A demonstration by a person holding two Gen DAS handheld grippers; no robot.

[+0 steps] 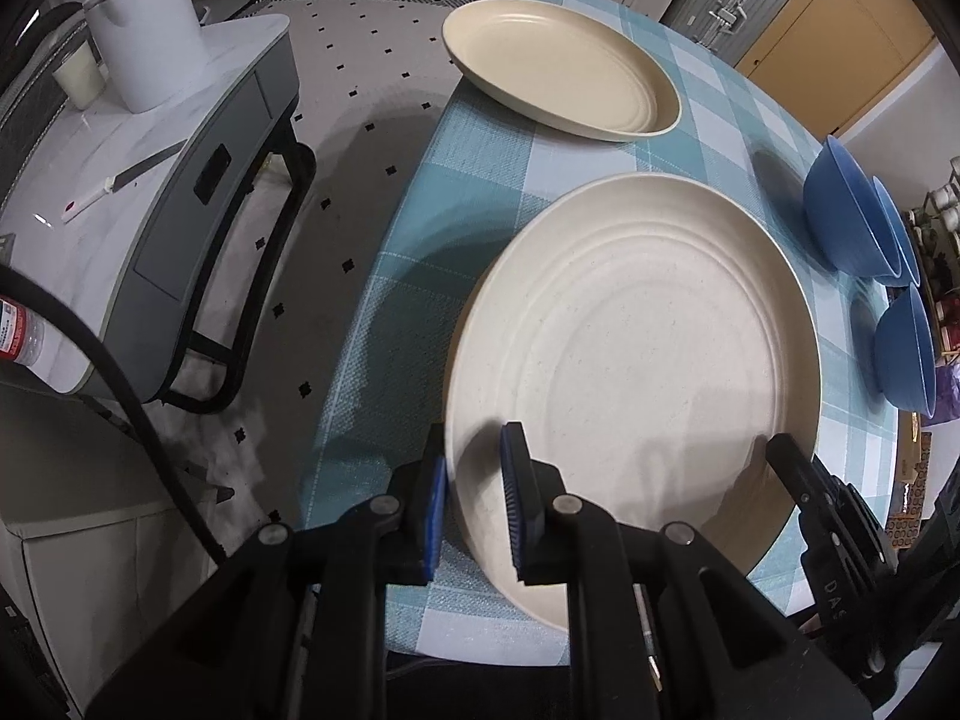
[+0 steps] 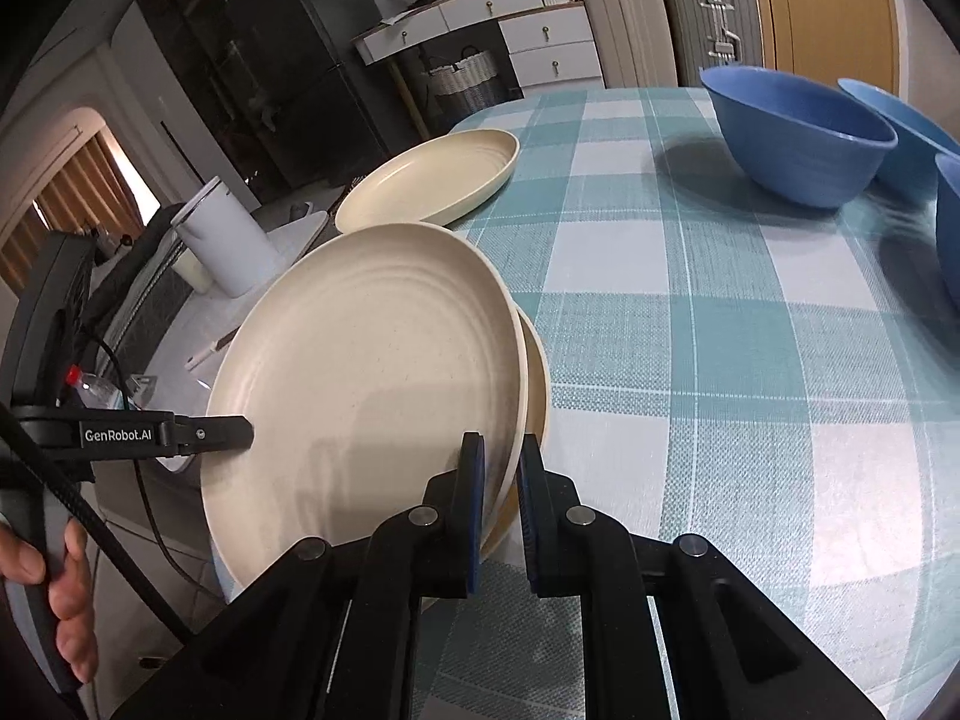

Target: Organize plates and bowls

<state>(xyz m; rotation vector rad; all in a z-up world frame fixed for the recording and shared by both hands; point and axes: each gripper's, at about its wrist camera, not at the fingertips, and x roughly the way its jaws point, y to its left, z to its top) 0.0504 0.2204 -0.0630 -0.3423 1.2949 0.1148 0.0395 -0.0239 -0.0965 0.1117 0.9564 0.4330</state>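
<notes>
Table [image 2: 750, 360] with the teal check cloth takes up most of the scene. Side cabinet [image 1: 150, 192] stands off its left edge, carrying a white canister [image 1: 144, 24], a knife [image 1: 120, 183] and a bottle [image 1: 18, 330].

Held plate [image 2: 360, 384]: cream, ribbed, at the near-left corner of the table, carried by both grippers. In the right wrist view it sits over a second cream plate [image 2: 537, 384], whose rim shows only along the right side; touching or just above, can't tell.

Third plate [image 1: 558, 66], oval-looking through the fisheye, lies far-left on the table, well apart, long axis running along the table's left edge.

Three blue bowls at the right edge: far bowl [image 2: 798, 132], one behind it [image 2: 900, 120], near bowl [image 2: 951, 228] cut off by the frame. Not nested.

Left gripper [image 1: 474, 510] is pinching the held plate's near-left rim, one pad inside and one outside. Right gripper [image 2: 498, 504] is clamped on the near-right rim the same way, with the lower plate's edge close to its outer pad. A hand [image 2: 54, 588] holds the left gripper's handle.

My read: the coming move turns on the two rims lining up, upper plate square over the lower one, then both pinches let go. Neither gripper is closer; they share the near rim. Nothing stands in the way nearby. Risk: the right outer pad snagging the lower rim on exit.
</notes>
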